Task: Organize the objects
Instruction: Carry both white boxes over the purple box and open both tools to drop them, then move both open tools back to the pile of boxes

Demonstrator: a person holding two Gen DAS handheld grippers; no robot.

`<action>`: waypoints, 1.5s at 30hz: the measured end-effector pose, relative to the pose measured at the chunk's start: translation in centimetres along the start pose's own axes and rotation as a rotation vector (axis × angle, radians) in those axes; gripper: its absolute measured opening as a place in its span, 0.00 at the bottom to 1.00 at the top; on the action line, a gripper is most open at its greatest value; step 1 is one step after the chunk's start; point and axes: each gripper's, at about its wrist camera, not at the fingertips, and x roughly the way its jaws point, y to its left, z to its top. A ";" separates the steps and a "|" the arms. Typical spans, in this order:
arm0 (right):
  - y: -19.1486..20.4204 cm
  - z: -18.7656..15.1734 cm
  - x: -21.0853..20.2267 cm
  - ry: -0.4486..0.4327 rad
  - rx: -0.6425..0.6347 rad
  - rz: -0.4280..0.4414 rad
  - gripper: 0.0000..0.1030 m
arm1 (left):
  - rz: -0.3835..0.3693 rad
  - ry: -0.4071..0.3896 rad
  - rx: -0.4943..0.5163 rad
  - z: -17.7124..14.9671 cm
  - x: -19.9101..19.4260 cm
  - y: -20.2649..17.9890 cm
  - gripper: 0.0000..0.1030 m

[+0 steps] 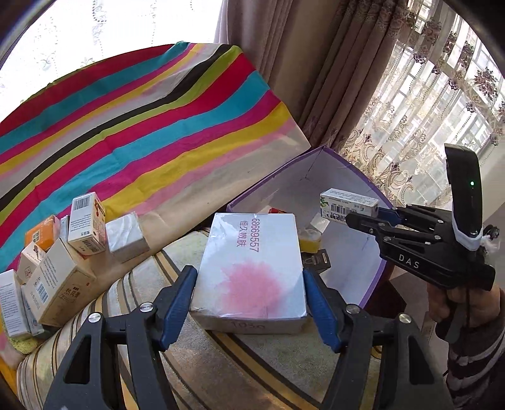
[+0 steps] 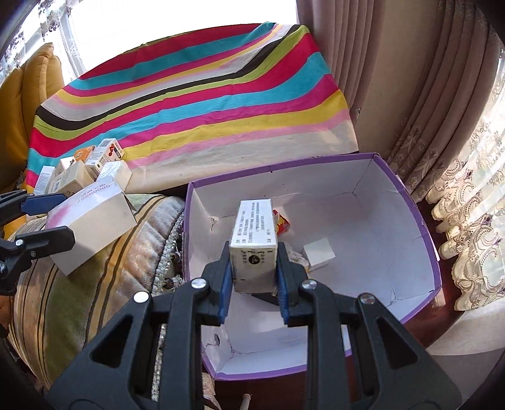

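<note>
Over a striped cushion [image 1: 221,356], the left gripper [image 1: 249,302] is clamping a silver box [image 1: 249,268] with pink print, while the right gripper [image 2: 254,284] is gripping a small white carton [image 2: 254,239] above the open purple-edged storage box [image 2: 407,239]; more cartons [image 1: 56,261] are lying piled nearby.

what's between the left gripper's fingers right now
A silver box with a pink blotch, clamped by the left gripper between its blue pads; clearest in the left wrist view.

Bright daylight from blown-out windows [image 1: 104,28] ahead and right of the grippers; soft shadows, sharp focus, heavy fisheye bending and dark corners.
</note>
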 end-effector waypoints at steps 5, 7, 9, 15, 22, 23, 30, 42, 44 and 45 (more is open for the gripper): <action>-1.7 -0.4 0.1 -0.001 0.031 -0.045 0.27 | -0.021 0.045 0.055 0.4 2.2 -2.8 0.65; -2.3 -0.5 0.1 0.000 0.047 -0.057 0.27 | -0.049 0.063 0.068 0.7 2.8 -3.6 0.65; -2.8 -0.6 0.2 0.004 0.053 -0.077 0.27 | -0.080 0.091 0.070 0.7 3.6 -4.2 0.69; -3.6 -0.6 0.2 0.002 0.079 -0.094 0.50 | -0.091 0.081 0.084 0.6 3.4 -4.6 0.82; -3.0 -0.1 -0.1 -0.008 0.058 -0.092 0.63 | -0.101 0.044 0.074 0.5 2.3 -4.3 0.82; -2.9 -0.1 -0.1 -0.009 0.055 -0.093 0.64 | -0.099 0.034 0.072 0.4 2.0 -4.1 0.82; -1.9 0.3 -0.4 -0.015 0.031 -0.098 0.70 | -0.089 -0.013 0.010 -0.1 0.4 -1.5 0.82; 0.0 0.7 -0.8 -0.019 -0.013 -0.089 0.72 | -0.054 -0.081 -0.121 -1.9 -2.6 3.7 0.82; 0.4 0.8 -0.8 -0.020 -0.019 -0.089 0.72 | -0.046 -0.092 -0.141 -2.3 -3.1 4.6 0.82; 0.6 0.8 -0.8 -0.020 -0.022 -0.088 0.72 | -0.041 -0.096 -0.153 -2.5 -3.4 5.1 0.82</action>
